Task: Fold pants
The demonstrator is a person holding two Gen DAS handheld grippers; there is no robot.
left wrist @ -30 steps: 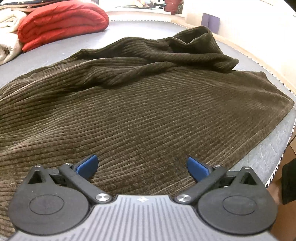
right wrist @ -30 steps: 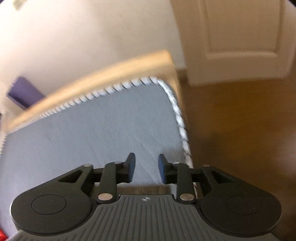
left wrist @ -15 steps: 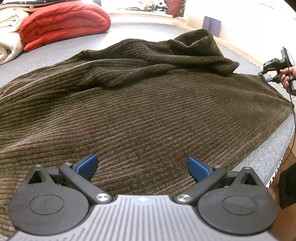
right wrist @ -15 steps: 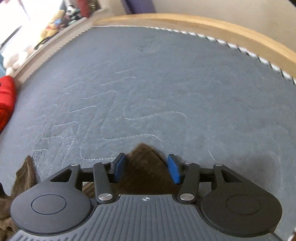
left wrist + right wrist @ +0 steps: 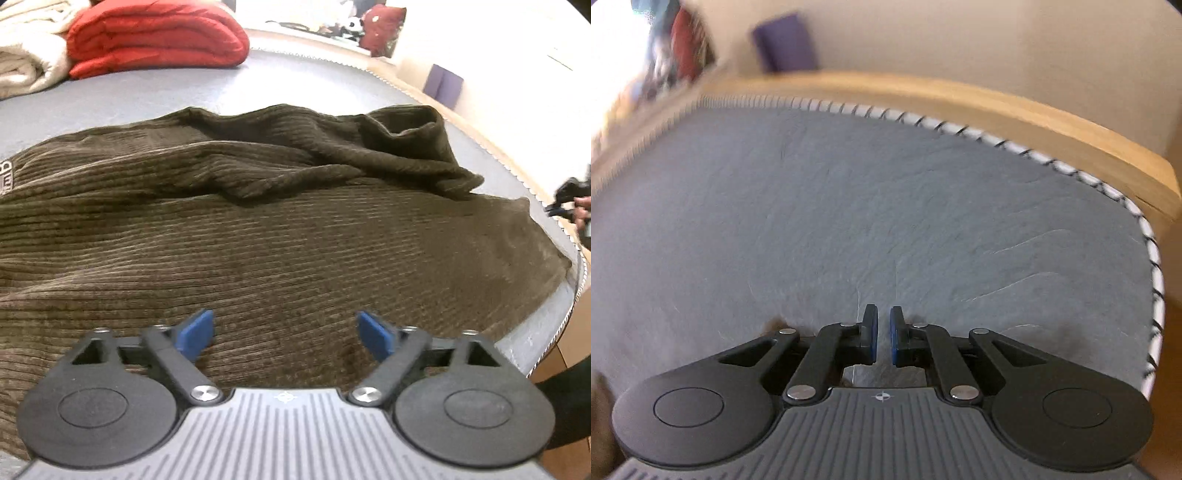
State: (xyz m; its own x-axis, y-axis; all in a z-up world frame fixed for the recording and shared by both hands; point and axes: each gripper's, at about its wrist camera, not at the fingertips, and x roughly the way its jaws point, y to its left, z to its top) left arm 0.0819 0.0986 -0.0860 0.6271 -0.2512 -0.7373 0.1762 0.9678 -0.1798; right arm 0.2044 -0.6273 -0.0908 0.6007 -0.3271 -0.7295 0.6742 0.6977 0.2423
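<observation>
Left wrist view: dark brown corduroy pants (image 5: 280,236) lie spread on the grey quilted mattress (image 5: 155,99), long axis running left-right across the frame, one leg rumpled and bunched at the far right. Left gripper (image 5: 284,332) hovers just over the near edge of the fabric, blue pads wide apart, holding nothing. Right gripper (image 5: 565,201) shows at the far right of that view, just beside the hem end near the mattress corner.

Right wrist view: right gripper (image 5: 882,339) has its jaws nearly together with a thin gap between them; only bare mattress is visible past the tips, with brown blurs low at the sides. Can't tell if it has cloth pinched.

Judgement: the right arm is nearer the hem, the left nearer mid-leg. Next fold likely carries the hem end leftward along the long axis.

Red folded duvet (image 5: 155,37) and cream blanket (image 5: 26,59) sit well apart at the far side.
</observation>
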